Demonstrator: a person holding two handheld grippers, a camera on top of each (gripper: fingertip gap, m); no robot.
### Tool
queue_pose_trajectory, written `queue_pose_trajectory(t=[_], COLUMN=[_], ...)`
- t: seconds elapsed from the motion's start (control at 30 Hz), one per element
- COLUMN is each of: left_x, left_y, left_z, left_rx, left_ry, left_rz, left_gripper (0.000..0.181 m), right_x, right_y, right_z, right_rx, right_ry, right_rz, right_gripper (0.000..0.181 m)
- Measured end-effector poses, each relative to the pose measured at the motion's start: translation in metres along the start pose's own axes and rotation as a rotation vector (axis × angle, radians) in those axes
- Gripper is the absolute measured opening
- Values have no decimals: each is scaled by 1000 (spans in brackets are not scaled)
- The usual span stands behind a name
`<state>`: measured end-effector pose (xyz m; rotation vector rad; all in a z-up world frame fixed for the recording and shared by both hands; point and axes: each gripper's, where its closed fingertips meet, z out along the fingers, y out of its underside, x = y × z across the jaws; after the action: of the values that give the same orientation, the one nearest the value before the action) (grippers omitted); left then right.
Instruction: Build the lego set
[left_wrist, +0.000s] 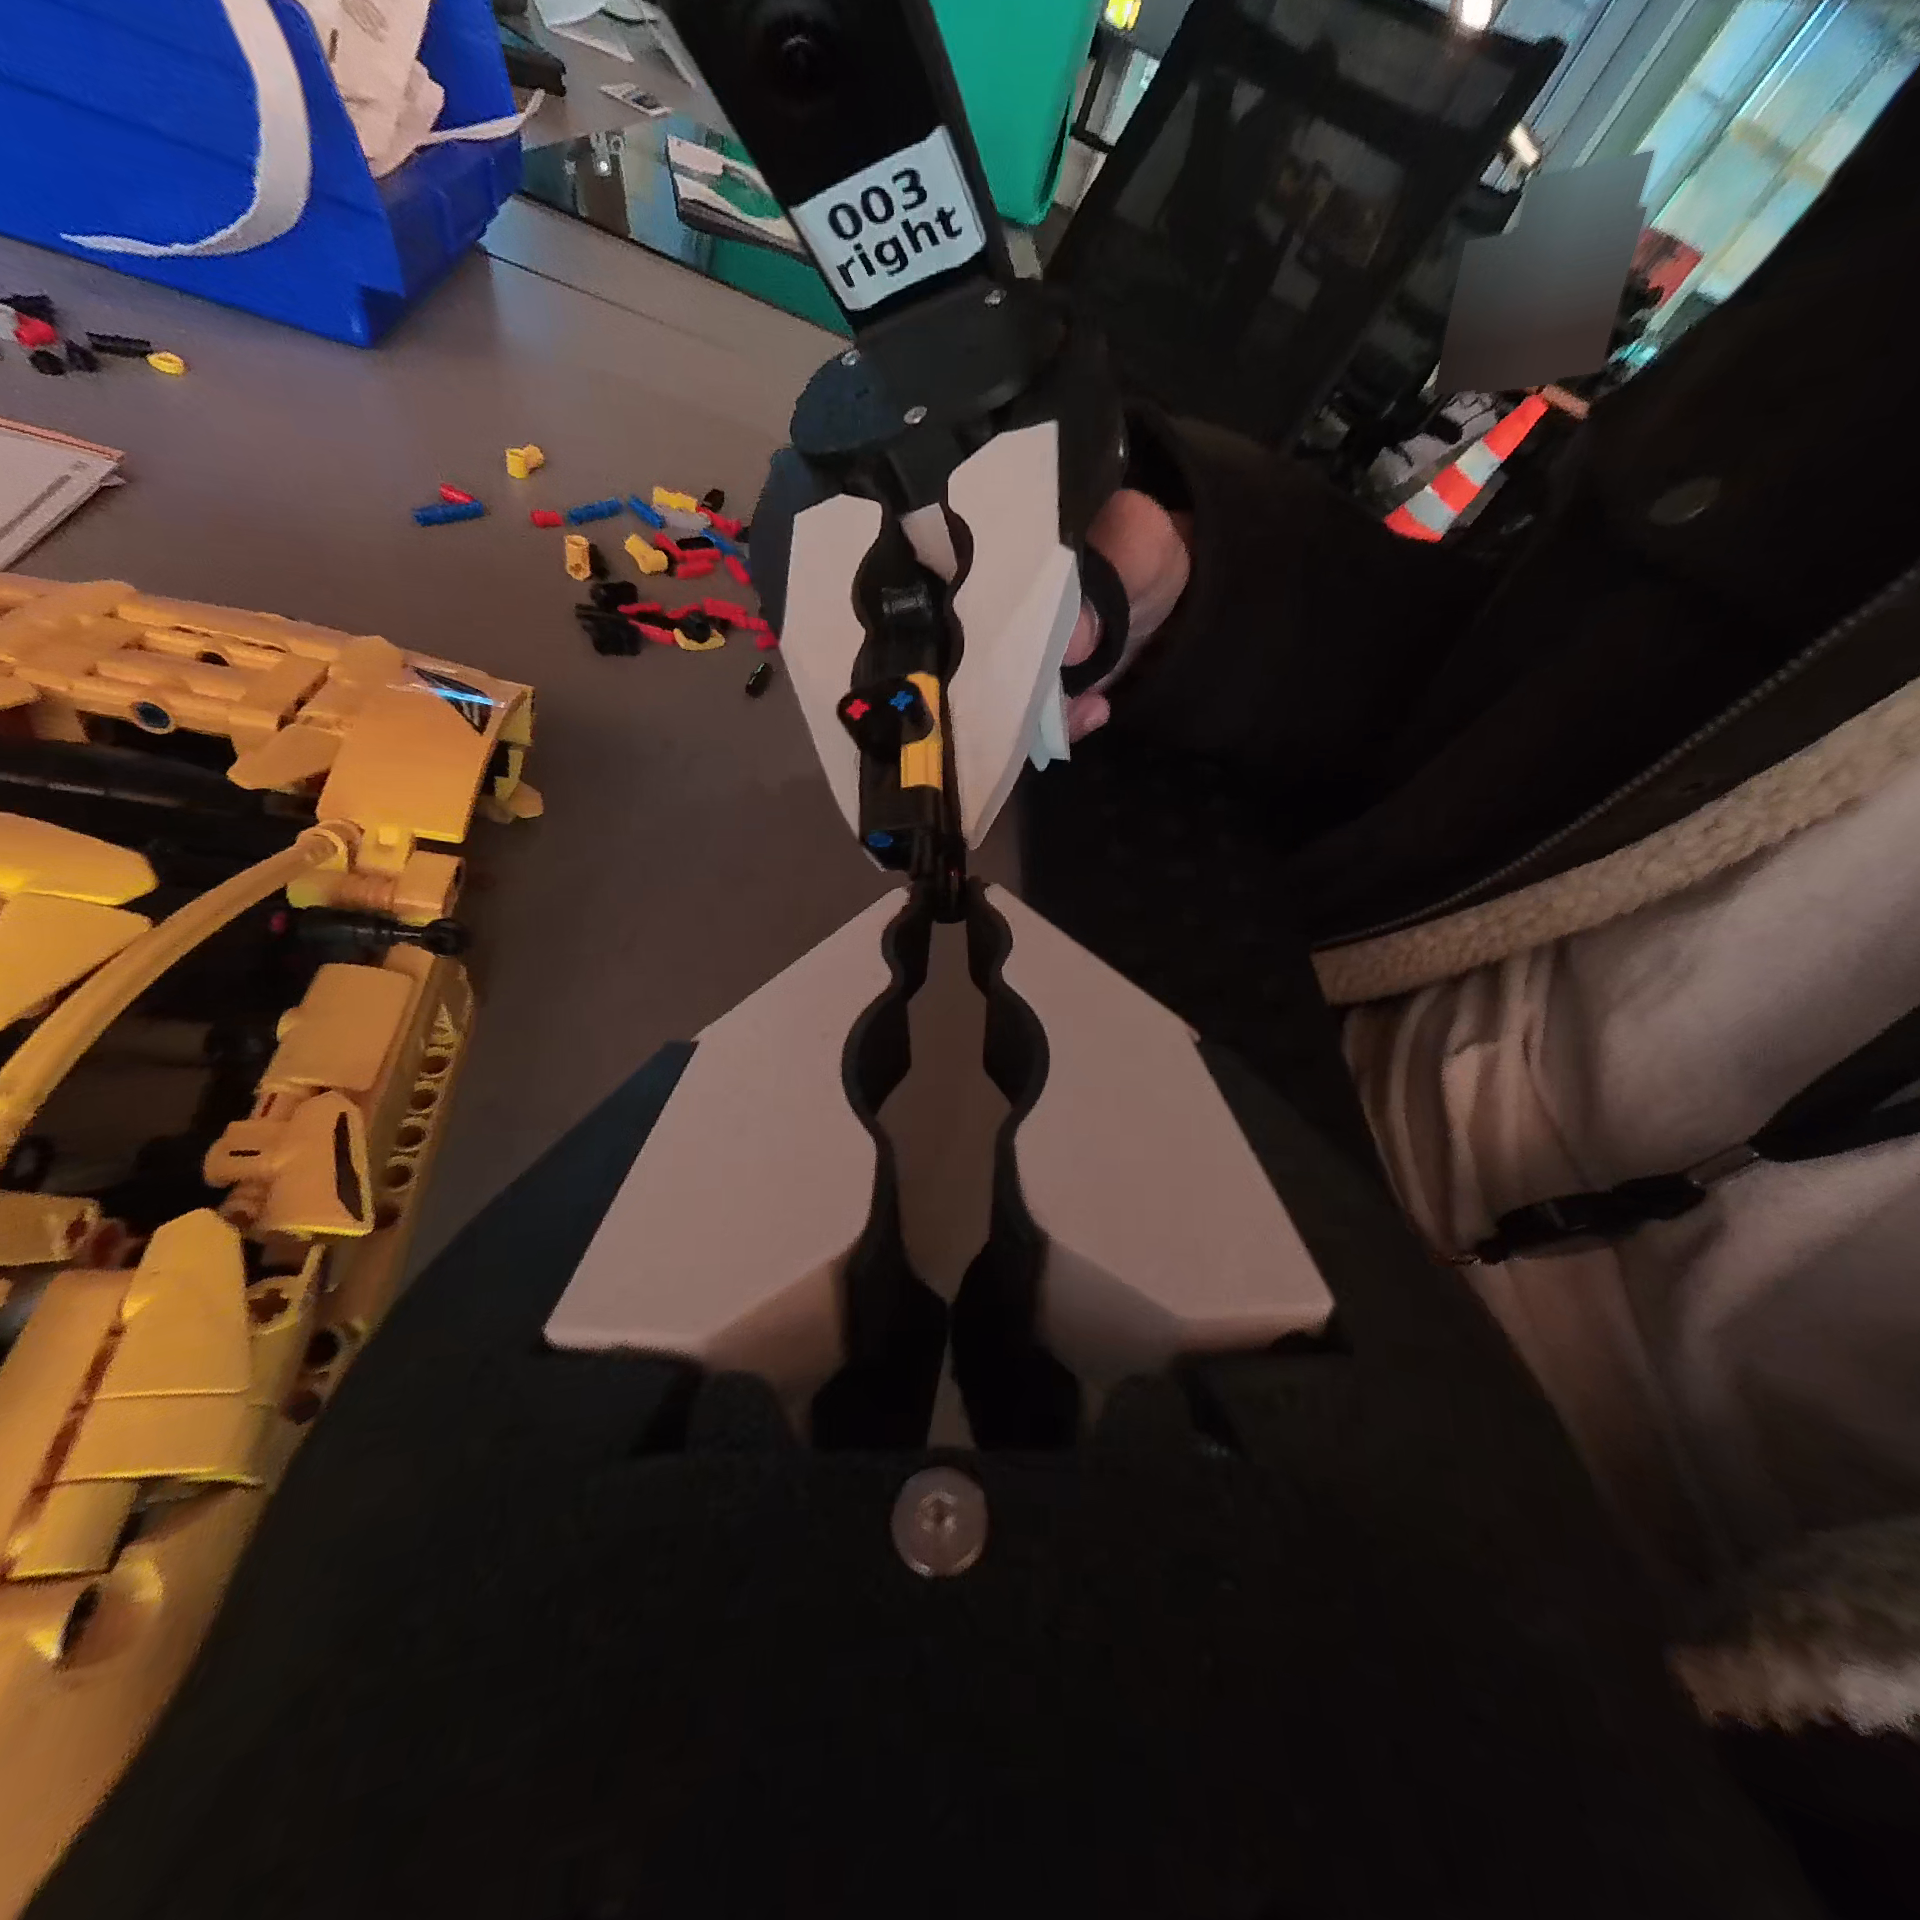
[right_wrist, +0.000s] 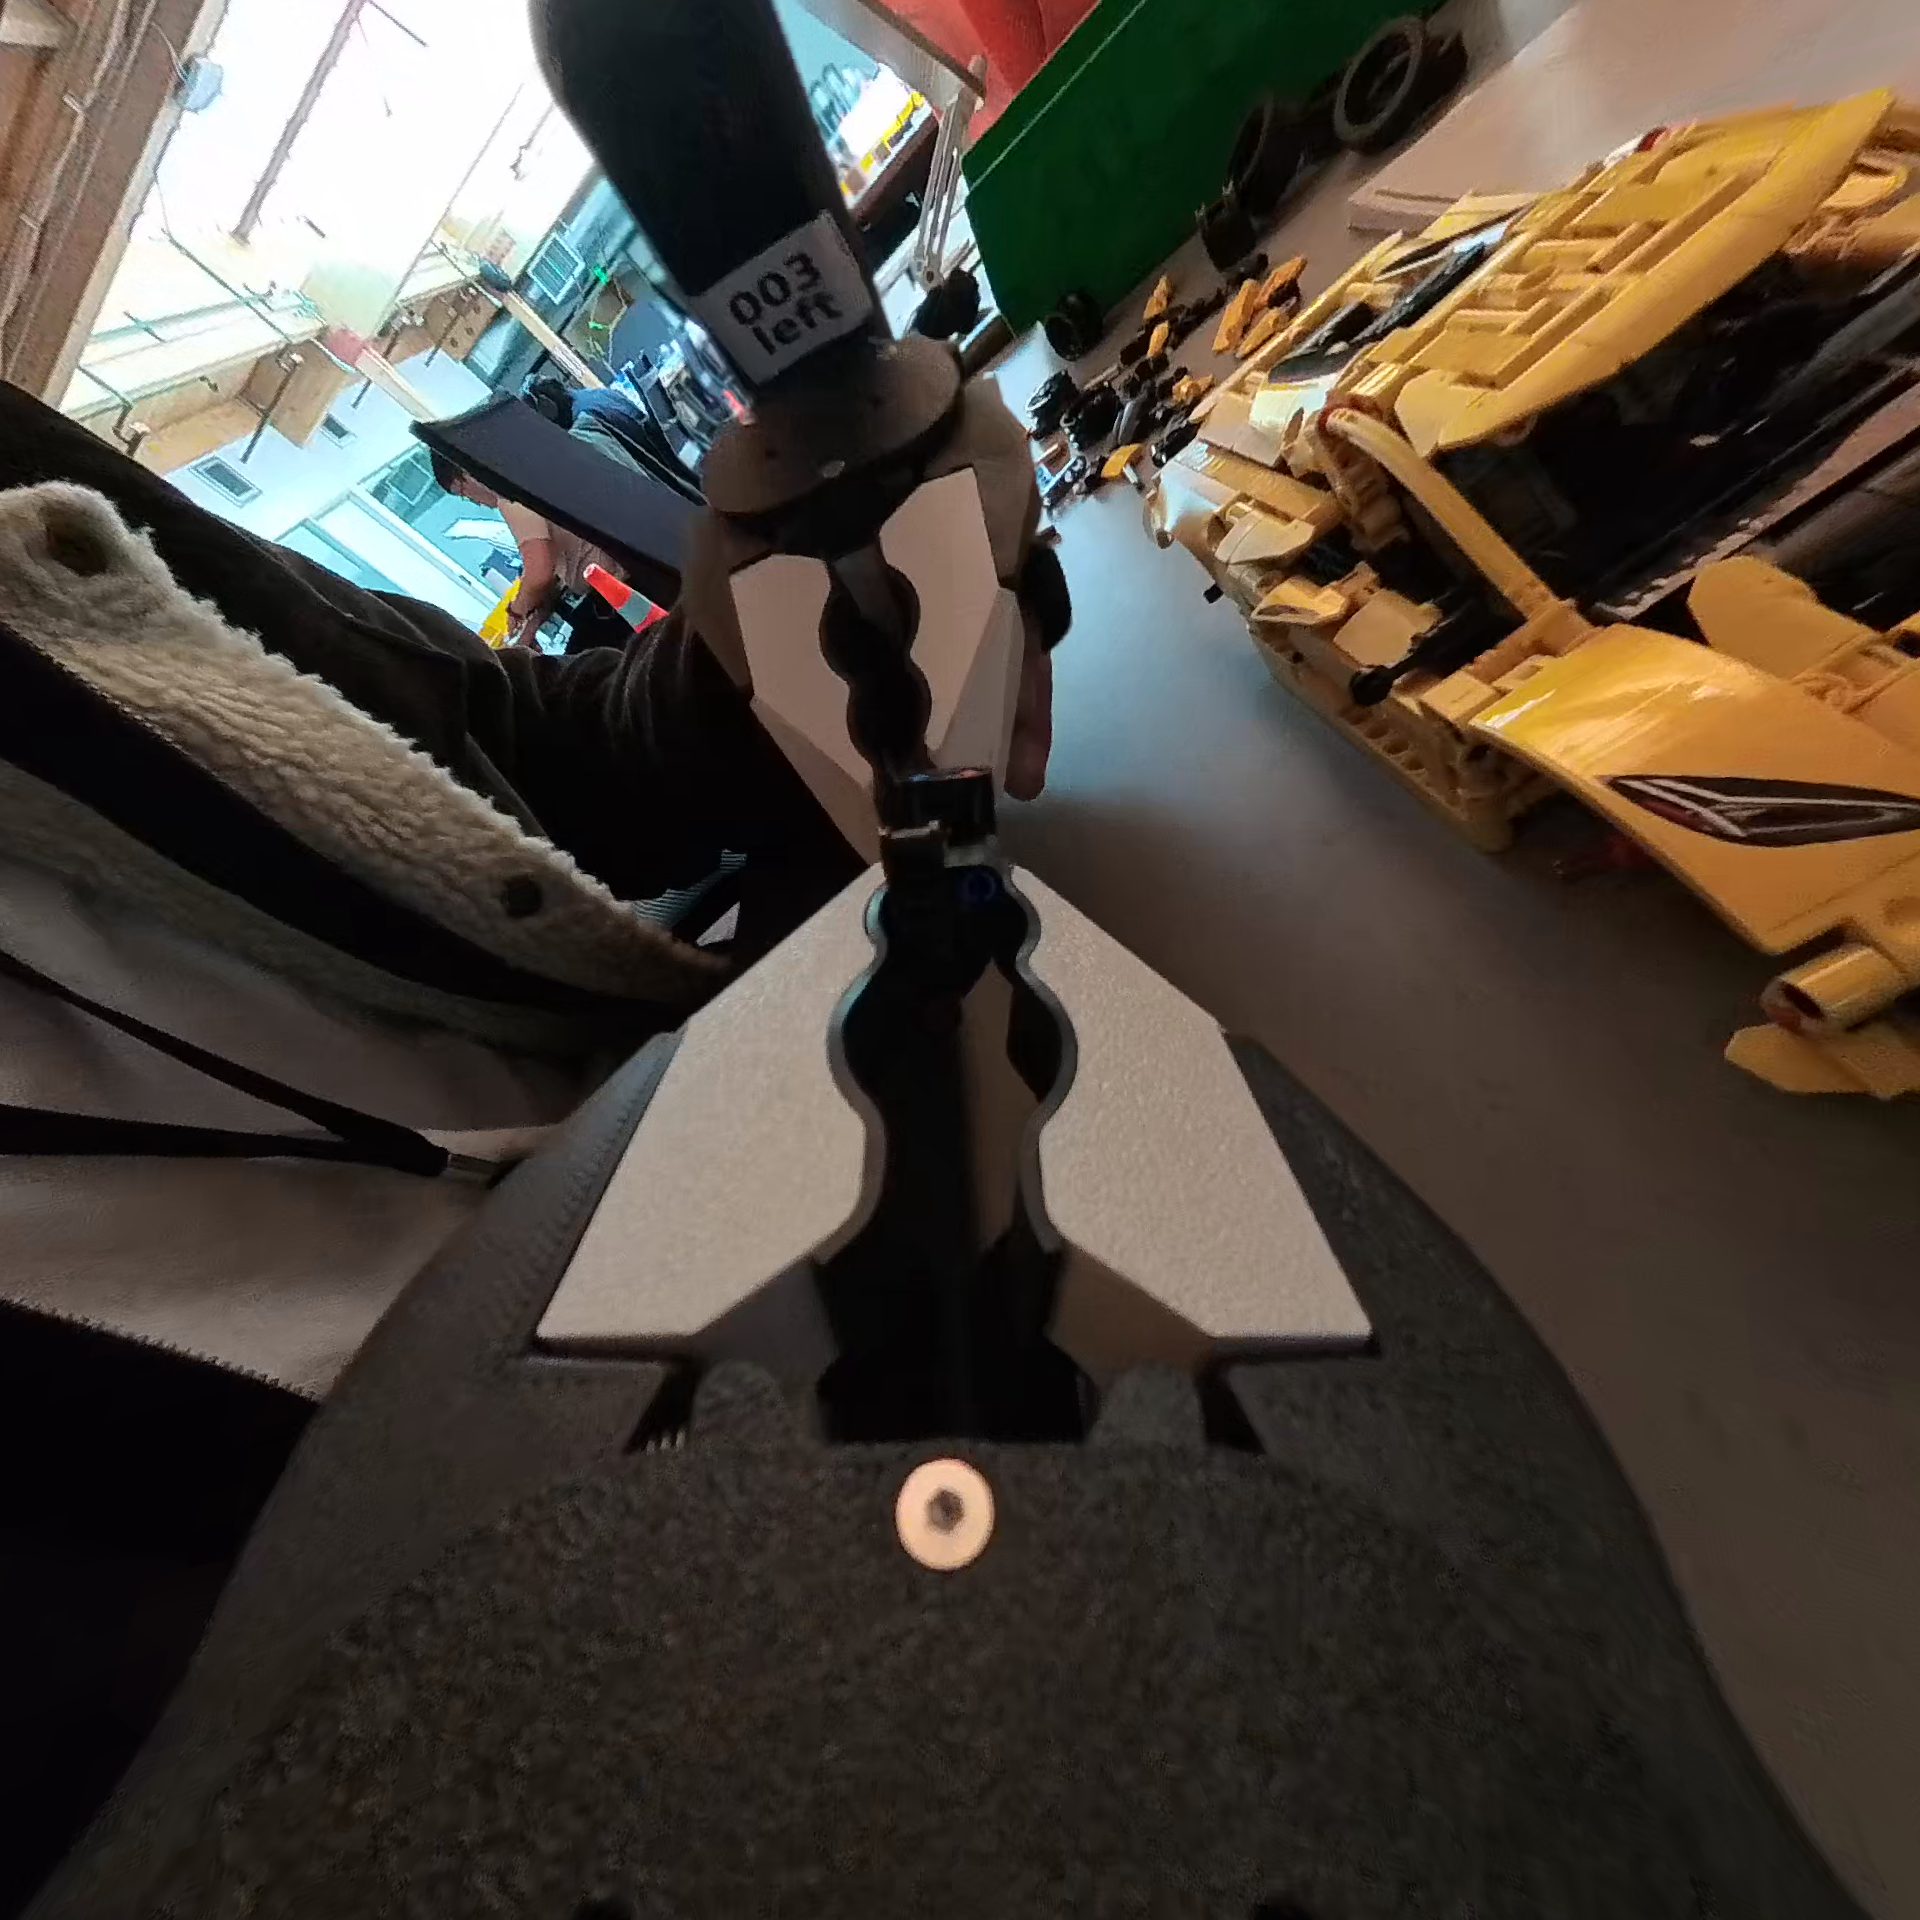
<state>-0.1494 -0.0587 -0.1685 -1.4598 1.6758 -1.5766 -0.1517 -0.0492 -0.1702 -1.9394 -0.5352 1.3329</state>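
**Room and surroundings**

Grey desk (left_wrist: 665, 790), matte, evenly lit. Blue bin (left_wrist: 187, 156) at its far left corner; green bin (right_wrist: 1143, 135) along the far edge. Beyond the desk: tall bright windows (right_wrist: 343, 156) with daylight, wooden beams, an orange-and-white traffic cone (left_wrist: 1475, 468) on the floor. A person sits in the distance.

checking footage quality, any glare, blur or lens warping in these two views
Left wrist view: dim and warm; fisheye bends the table; yellow car blurs toward the lower left corner. Right wrist view: windows blown out white, glare streak on the car's yellow panel, edges warped.
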Motion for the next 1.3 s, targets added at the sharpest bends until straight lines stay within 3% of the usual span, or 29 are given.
queue_pose_trajectory(t=[0.43, 0.57, 0.73, 0.9, 1.07, 1.3], left_x=[-9, -17, -16, -11, -18, -18], left_y=[-31, -25, 27, 63, 74, 84], left_z=[-8, -26, -34, -31, -30, -23], left_rx=[202, 170, -106, -322, -476, -538], left_ry=[46, -41, -210, -342, -467, -424], left_rz=[-132, -90, 28, 50, 150, 83], left_gripper=[7, 22, 26, 25, 16, 14], right_x=[-1, 8, 19, 18, 16, 14], right_y=[-31, -40, -32, -32, -31, -31], right_z=[-12, -32, -29, -30, -29, -30], right_rx=[184, 278, 236, 241, 233, 240], right_ry=[-36, -34, 84, 79, 74, 69], right_rz=[66, 144, 95, 96, 96, 92], right_gripper=[14, 14, 13, 14, 14, 13])
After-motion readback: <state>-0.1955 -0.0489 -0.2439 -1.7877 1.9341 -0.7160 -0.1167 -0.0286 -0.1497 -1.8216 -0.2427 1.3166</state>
